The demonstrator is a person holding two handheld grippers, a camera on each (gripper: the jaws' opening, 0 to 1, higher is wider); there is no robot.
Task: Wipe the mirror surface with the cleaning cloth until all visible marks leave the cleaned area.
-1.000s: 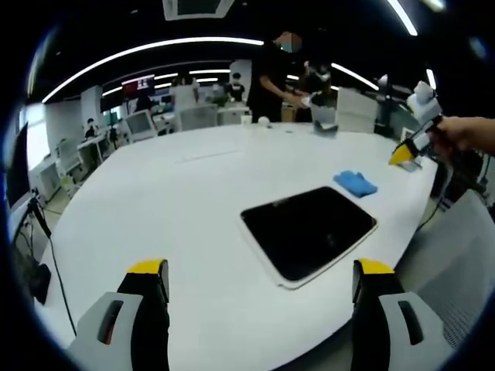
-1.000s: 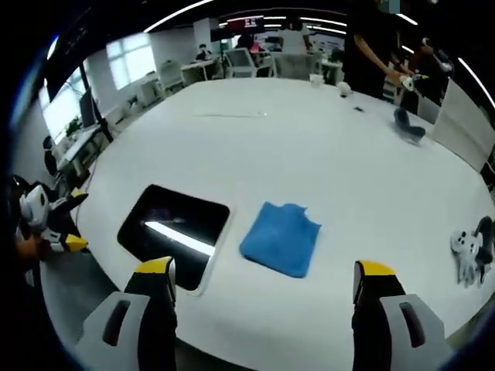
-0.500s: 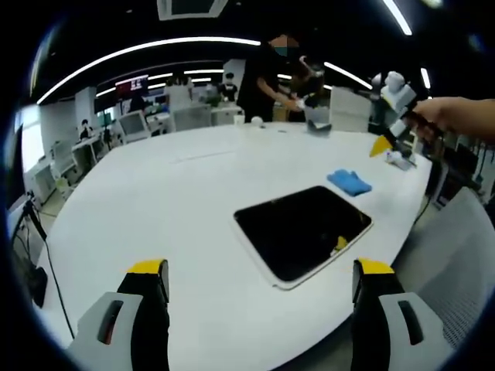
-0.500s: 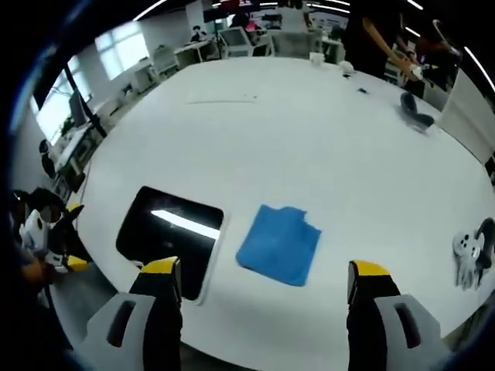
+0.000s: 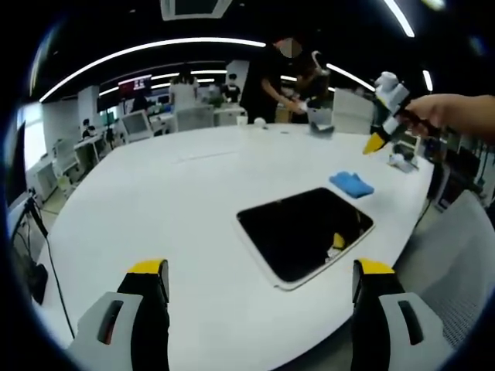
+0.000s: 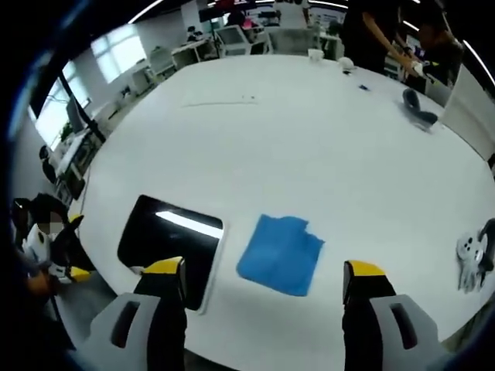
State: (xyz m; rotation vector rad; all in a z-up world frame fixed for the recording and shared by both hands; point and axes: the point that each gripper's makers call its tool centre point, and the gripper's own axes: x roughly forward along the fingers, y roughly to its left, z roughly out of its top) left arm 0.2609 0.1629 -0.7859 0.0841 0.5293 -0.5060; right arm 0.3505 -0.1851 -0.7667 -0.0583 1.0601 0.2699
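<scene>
A dark rectangular mirror with a white rim (image 5: 305, 231) lies flat on the white table (image 5: 170, 193), ahead and to the right of my open left gripper (image 5: 259, 278). Beyond it sits a folded blue cloth (image 5: 351, 184). My right gripper (image 5: 377, 141), held in a hand, hovers high above the table's far right. In the right gripper view the blue cloth (image 6: 281, 253) lies just ahead between the wide-apart jaws of the right gripper (image 6: 264, 277), which holds nothing. The mirror (image 6: 170, 240) lies to its left, and the left gripper (image 6: 54, 259) shows at the left edge.
A small white and black device (image 6: 472, 259) lies on the table's right side. People stand at the far end of the table (image 6: 309, 131), near a dark object (image 6: 419, 114) and a white cup (image 6: 313, 55). Office desks and monitors lie behind.
My right gripper has risen and tipped downward over the cloth, which now sits closer between its jaws. The left gripper has barely moved. The cloth and mirror lie where they were.
</scene>
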